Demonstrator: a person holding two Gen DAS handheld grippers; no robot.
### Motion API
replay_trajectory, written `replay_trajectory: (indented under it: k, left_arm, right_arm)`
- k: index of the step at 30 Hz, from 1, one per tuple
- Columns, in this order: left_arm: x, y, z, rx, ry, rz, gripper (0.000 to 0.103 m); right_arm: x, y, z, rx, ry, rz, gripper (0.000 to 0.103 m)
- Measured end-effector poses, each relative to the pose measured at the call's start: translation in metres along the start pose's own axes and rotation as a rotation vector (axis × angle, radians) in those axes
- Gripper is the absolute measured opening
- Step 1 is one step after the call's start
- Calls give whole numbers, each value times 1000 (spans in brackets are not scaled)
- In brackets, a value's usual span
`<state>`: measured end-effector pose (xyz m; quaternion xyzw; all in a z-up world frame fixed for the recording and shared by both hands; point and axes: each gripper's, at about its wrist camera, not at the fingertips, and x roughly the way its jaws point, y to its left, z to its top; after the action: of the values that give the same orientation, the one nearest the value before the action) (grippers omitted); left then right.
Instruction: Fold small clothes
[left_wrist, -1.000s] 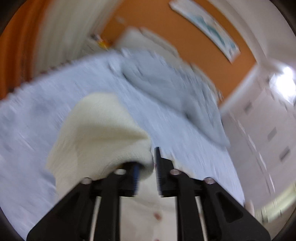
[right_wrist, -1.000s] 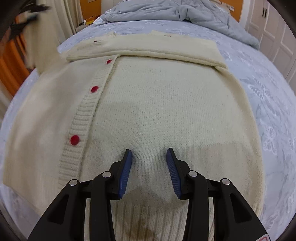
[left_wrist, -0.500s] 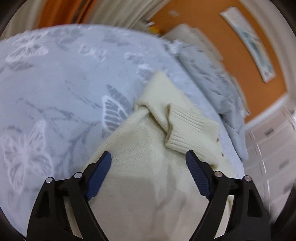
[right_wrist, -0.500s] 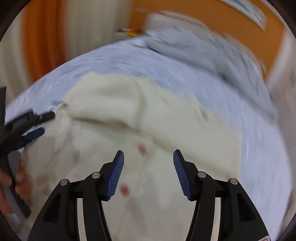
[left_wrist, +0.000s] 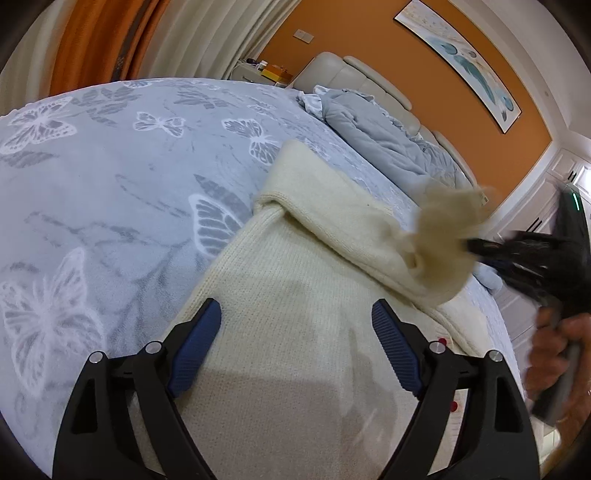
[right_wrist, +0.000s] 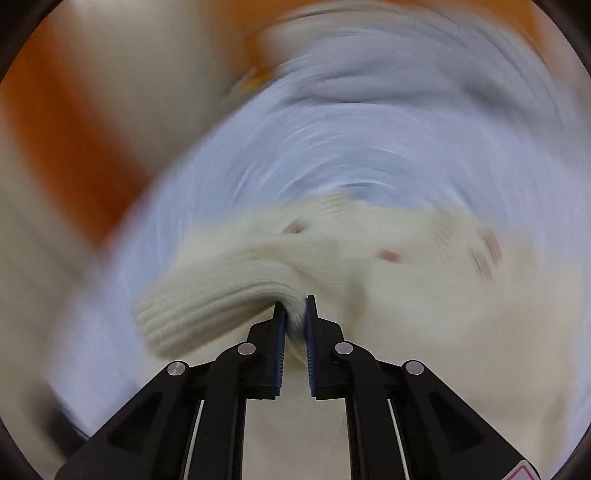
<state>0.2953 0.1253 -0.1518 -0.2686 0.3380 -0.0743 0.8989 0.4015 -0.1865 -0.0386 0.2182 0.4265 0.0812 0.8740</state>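
A cream knitted cardigan (left_wrist: 295, 302) with red buttons lies on the bed. My left gripper (left_wrist: 295, 343) is open and empty, its fingers spread low over the cardigan's body near its left edge. My right gripper (right_wrist: 295, 328) is shut on the ribbed cuff of a sleeve (right_wrist: 207, 295) and holds it lifted. In the left wrist view the right gripper (left_wrist: 517, 254) shows blurred at the right, with the cuff (left_wrist: 443, 229) in it above the folded sleeve.
The bed has a light blue cover (left_wrist: 110, 177) with white butterflies. A grey duvet (left_wrist: 388, 147) lies bunched by the headboard. Curtains (left_wrist: 110, 40) hang at the left, white cupboards (left_wrist: 569, 184) stand at the right. The right wrist view is motion-blurred.
My right gripper has closed on the sleeve cuff and lifted it, moving fast. My left gripper stays open over the cardigan, having let go of the fabric it held a second ago.
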Motion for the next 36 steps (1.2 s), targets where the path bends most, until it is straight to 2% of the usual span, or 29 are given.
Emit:
replay_trajectory:
  k: [1,2,3,4,5,6,8,9,10,13,15,16,17,18,19,20,21,23,25,26,28,30,31,33,35,36]
  left_arm:
    - [1,1,0,3,2,1,84]
    - [1,0,0,7,4,4,84]
    - [1,-1,1,9,8,2,86]
    - [1,-2,2,8,13,1,87]
    - [2,-3,3,7,20,1,89]
    - [2,-6,6,3,31,2,91]
    - [1,-12,18,-26,51,8,92]
    - [-1,-13,26,-64,52,-11,92]
    - [-3,-14,38,-134,37,-57,92]
    - [10,-19,73,-273,29,-111,96]
    - [36,-20,89,-334,89,-93,97]
    - [55,-17,95,-378,141,-64,96]
    - [69,-12,97,-422,177,-37,90]
    - [80,-8,99,-463,198,-23,67]
    - [89,-5,102,-478,217,19,50]
    - [93,-3,106,-486,226,49,22]
    - [90,-5,115,-479,205,47,11]
    - [78,-12,127,-436,155,25,13]
    - [71,-13,129,-389,133,19,13]
    - [75,-12,124,-363,148,23,13]
    - [89,-9,104,-303,203,99,12]
    - [95,0,85,-306,210,107,12]
    - [91,2,81,-294,178,88,12]
    - [89,-3,76,-227,148,86,12]
    - [88,-8,71,-149,114,86,13]
    - [87,-10,68,-116,94,83,13]
  right_arm:
    - [-12,-36,-3,159,-30,36,9]
    - [-16,-65,-8,258,-38,40,9]
    - [-12,-96,-18,326,-4,-21,13]
    - [-4,-111,-24,346,45,-76,17]
    - [3,-123,-30,360,94,-100,16]
    - [7,-133,-37,380,113,-76,12]
    - [3,-138,-37,413,84,-34,15]
    - [-1,-139,-35,431,65,-14,30]
    - [-4,-139,-32,436,47,-11,50]
    - [-8,-137,-22,442,-11,-47,66]
    - [4,-143,-9,487,-1,-58,66]
    - [11,-146,-7,500,15,-70,65]
    - [19,-146,-7,509,33,-91,62]
    - [23,-144,0,491,35,-126,35]
    - [26,-137,8,453,51,-140,10]
    - [21,-131,10,434,51,-120,10]
    - [2,-115,22,386,-30,-64,9]
    - [-41,-93,40,309,-178,50,8]
    - [-64,-92,42,273,-249,65,8]
    - [-62,-98,38,259,-244,27,8]
    - [-15,-125,24,290,-95,-108,8]
    - [22,-152,-2,309,30,-211,6]
    - [17,-155,-8,315,-12,-185,6]
    - [11,-156,-8,364,-43,-149,6]
    - [6,-154,-12,353,-75,-148,6]
    - [13,-156,-15,352,-61,-157,6]
